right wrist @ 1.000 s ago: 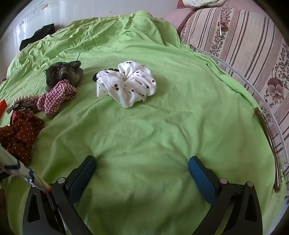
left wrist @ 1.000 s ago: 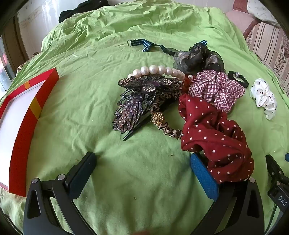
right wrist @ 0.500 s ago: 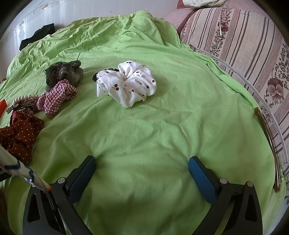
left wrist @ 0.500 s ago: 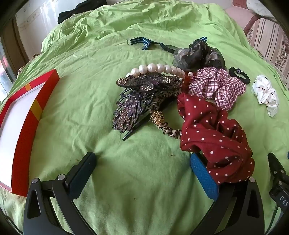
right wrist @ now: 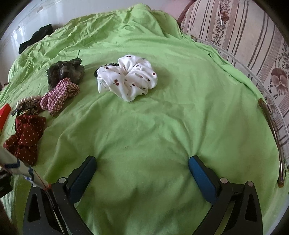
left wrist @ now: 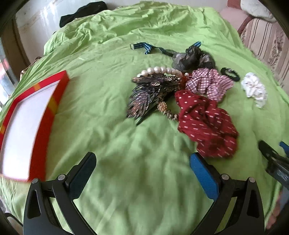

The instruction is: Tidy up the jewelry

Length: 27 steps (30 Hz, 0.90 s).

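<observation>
A pile of hair accessories lies on the green sheet (left wrist: 112, 130). It holds a jewelled leaf clip (left wrist: 144, 97), a pearl band (left wrist: 160, 70), a dark red dotted scrunchie (left wrist: 207, 123), a plaid scrunchie (left wrist: 209, 84) and a grey organza scrunchie (left wrist: 193, 58). A white cherry-print scrunchie (right wrist: 126, 79) lies apart, ahead of my right gripper (right wrist: 141, 169). My left gripper (left wrist: 142, 167) is open and empty, short of the pile. The right gripper is open too, holding nothing. A red-rimmed white tray (left wrist: 54, 97) sits at the left.
A blue striped strap (left wrist: 142, 47) and a small black hair tie (left wrist: 230, 73) lie behind the pile. Black cloth (left wrist: 83, 10) rests at the far edge. A striped floral sofa (right wrist: 243, 39) and a brass-edged rail (right wrist: 271, 137) border the right side.
The left gripper has pulled back and up from the pile, so the items look smaller and farther, and the dotted scrunchie no longer touches its right finger. The right gripper has not moved.
</observation>
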Each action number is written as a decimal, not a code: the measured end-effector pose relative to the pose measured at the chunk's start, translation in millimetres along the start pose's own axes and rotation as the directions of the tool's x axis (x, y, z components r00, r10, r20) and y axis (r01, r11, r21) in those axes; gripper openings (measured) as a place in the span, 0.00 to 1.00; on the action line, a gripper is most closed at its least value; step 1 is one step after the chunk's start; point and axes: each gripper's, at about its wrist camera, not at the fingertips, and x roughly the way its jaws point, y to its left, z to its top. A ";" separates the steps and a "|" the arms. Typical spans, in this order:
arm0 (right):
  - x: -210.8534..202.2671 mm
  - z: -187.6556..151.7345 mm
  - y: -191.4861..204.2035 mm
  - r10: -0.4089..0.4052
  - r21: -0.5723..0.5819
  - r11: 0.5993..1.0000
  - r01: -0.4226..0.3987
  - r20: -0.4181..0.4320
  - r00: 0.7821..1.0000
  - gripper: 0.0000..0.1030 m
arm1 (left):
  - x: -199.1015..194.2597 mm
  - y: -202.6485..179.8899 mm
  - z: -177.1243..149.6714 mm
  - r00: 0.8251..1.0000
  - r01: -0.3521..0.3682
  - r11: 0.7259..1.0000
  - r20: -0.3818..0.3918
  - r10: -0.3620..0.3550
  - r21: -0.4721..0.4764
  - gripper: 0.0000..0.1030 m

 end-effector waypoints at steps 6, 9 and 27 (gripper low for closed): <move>-28.4 -12.8 10.4 -0.027 -0.031 0.999 0.031 0.108 0.994 0.95 | -53.3 20.8 -11.6 0.997 0.037 0.998 0.069 -0.034 -0.042 1.00; -52.4 -18.6 10.9 -0.045 -0.019 0.999 0.049 0.176 0.983 0.95 | -75.8 26.2 -16.5 0.994 0.048 0.998 0.099 -0.043 -0.051 1.00; -161.5 -63.9 33.3 -0.036 -0.015 0.999 0.043 0.335 0.942 0.96 | -178.7 47.9 -39.7 0.958 0.070 0.996 0.281 -0.051 -0.058 1.00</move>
